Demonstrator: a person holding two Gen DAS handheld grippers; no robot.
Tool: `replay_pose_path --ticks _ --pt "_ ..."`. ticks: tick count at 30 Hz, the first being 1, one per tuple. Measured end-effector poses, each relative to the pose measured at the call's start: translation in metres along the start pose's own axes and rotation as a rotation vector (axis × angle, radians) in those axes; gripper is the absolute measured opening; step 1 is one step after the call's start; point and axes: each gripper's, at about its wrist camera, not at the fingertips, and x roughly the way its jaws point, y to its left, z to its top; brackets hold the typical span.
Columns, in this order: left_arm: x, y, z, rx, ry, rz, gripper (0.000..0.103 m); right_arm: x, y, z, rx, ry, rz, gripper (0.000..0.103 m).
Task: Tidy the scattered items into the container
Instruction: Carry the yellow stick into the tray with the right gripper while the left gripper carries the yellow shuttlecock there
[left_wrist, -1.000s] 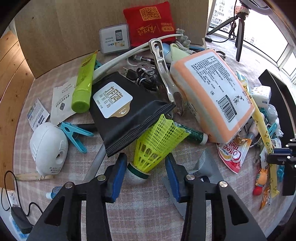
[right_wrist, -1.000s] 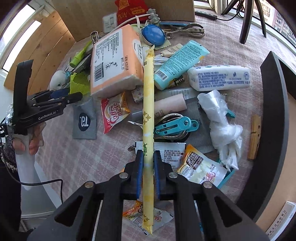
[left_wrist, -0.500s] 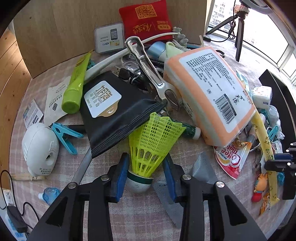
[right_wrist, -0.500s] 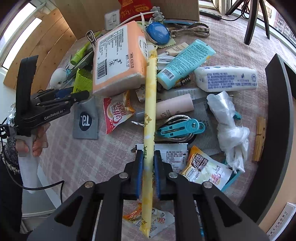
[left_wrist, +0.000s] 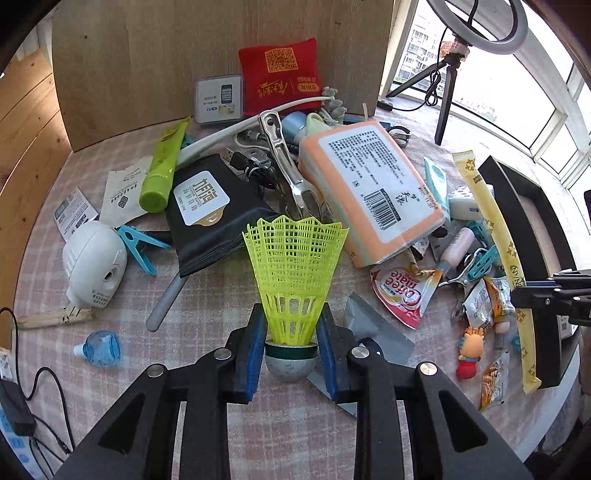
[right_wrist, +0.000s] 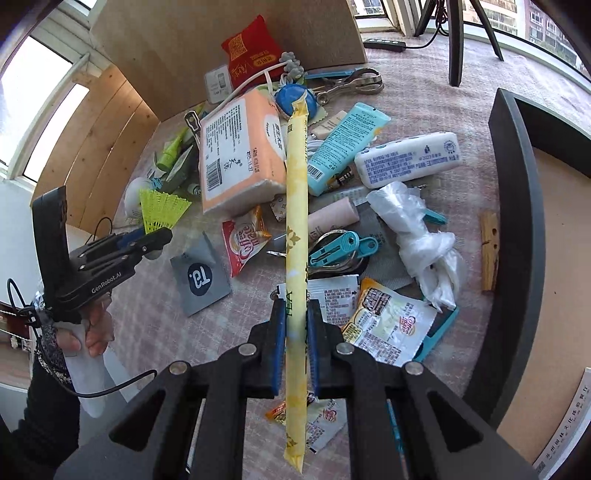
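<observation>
Lifted since the earlier frame: yellow mesh-skirted plastic shuttlecock (left_wrist: 293, 280), formerly lying tilted on the tabletop (left_wrist: 207, 302), now upright between the left tongs (left_wrist: 291, 347). Blue pads flank its white rounded cork base; jaws closing, pads pressing the base. Skirt points away from the camera, toward the orange-edged tissue pack (left_wrist: 369, 188).

Right tongs (right_wrist: 295, 332): clenched on a long yellow tea-stick sachet (right_wrist: 297, 206), gripped in its lower part; the upper end reaches the blue round case (right_wrist: 286, 101), the lower end hangs past the pads.

Black rectangular container (right_wrist: 517, 236): at the right edge, well apart from both items; cut off by the frame, only part of its pale floor visible.

Hard to make out: small items under the tissue pack and the black pouch (left_wrist: 210, 206); contact between sachet and clutter beneath cannot be told.
</observation>
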Motion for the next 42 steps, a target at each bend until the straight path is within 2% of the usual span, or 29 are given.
replay_pose_path --ticks 2,3,4,8,11,15,21,26,30,35,38,39,40,41,42 --pt "-0.006 0.002 -0.003 -0.021 -0.007 -0.005 0.025 -0.006 -0.003 -0.002 0.008 -0.011 0.001 0.011" --pt "-0.021 0.005 -0.012 -0.034 -0.012 -0.009 0.025 -0.011 -0.005 -0.003 0.011 -0.017 0.003 0.011" --pt "-0.028 0.018 -0.009 -0.043 -0.020 -0.013 0.025 -0.015 -0.005 -0.004 0.012 -0.027 0.000 0.011" --pt "-0.042 0.019 -0.005 -0.079 -0.050 -0.028 0.025 -0.031 -0.007 -0.002 0.025 -0.072 -0.002 0.011" --pt "-0.055 0.008 0.000 -0.062 -0.075 -0.010 0.025 -0.048 -0.014 0.000 0.049 -0.112 -0.004 0.011" --pt "-0.062 -0.017 0.013 -0.054 -0.095 -0.038 0.025 -0.075 -0.034 0.005 0.096 -0.161 -0.011 0.011" --pt "-0.072 -0.086 0.035 -0.008 -0.130 -0.101 0.025 -0.125 -0.077 0.002 0.147 -0.219 -0.062 0.011" --pt "-0.069 -0.167 0.048 0.062 -0.130 -0.183 0.026 -0.154 -0.124 -0.004 0.207 -0.234 -0.126 0.011" --pt "-0.055 -0.232 0.052 0.093 -0.095 -0.241 0.026 -0.166 -0.164 -0.010 0.272 -0.231 -0.149 0.011" --pt "-0.036 -0.299 0.049 0.163 -0.057 -0.265 0.026 -0.166 -0.193 -0.019 0.301 -0.208 -0.158 0.011" --pt "-0.024 -0.326 0.044 0.221 -0.028 -0.262 0.034 -0.162 -0.199 -0.023 0.289 -0.191 -0.167 0.012" --pt "-0.020 -0.333 0.042 0.244 -0.011 -0.246 0.050 -0.162 -0.200 -0.024 0.274 -0.195 -0.172 0.014" --pt "-0.017 -0.337 0.041 0.257 -0.002 -0.224 0.059 -0.163 -0.200 -0.024 0.268 -0.204 -0.187 0.020" --pt "-0.017 -0.337 0.039 0.262 -0.014 -0.215 0.067 -0.164 -0.202 -0.025 0.275 -0.217 -0.205 0.038" --pt "-0.018 -0.336 0.037 0.265 -0.032 -0.207 0.067 -0.168 -0.205 -0.026 0.285 -0.240 -0.213 0.053"
